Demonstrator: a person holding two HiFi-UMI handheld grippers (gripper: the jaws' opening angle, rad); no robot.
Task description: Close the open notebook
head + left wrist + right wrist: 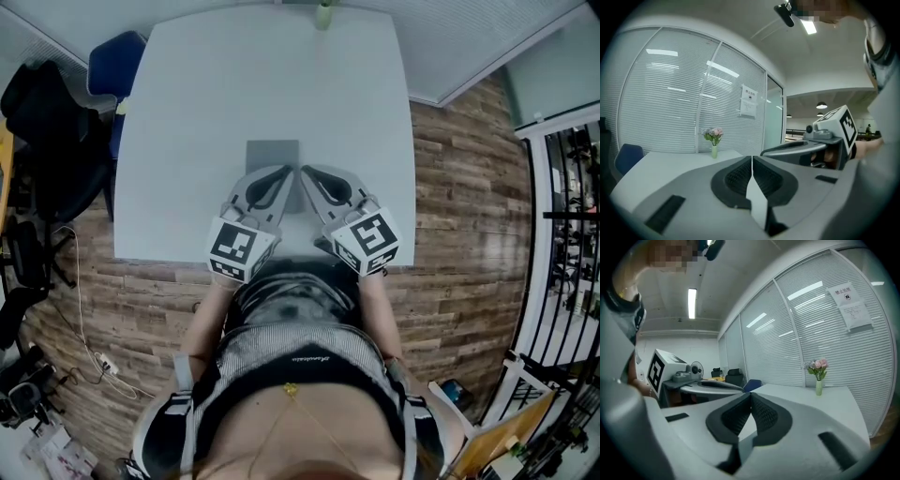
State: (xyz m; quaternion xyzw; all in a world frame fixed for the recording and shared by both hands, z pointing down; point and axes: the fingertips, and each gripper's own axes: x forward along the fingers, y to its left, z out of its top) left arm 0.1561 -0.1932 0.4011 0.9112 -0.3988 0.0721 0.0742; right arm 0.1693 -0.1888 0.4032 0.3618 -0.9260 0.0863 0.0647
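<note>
left claw (pixel 288 172): closed tight, empty | right claw (pixel 305 172): likewise | notebook (pixel 272 155): flat grey rectangle, centre | worktop (pixel 187 112): smooth white

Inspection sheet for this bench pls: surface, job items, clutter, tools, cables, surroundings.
Surface: white table, nothing spilled on it.
Job's things: grey notebook lying flat, looks closed; its near end is hidden behind the tools.
Clutter: vase of flowers at the table's far edge.
Grippers: left tool and right tool both shut and empty, side by side, tips over the notebook in the head view.
Cables: white cable on the floor left of the table; nothing seen on the table.
Surroundings: wood-look floor, blue chair, blinds, black rack.
</note>
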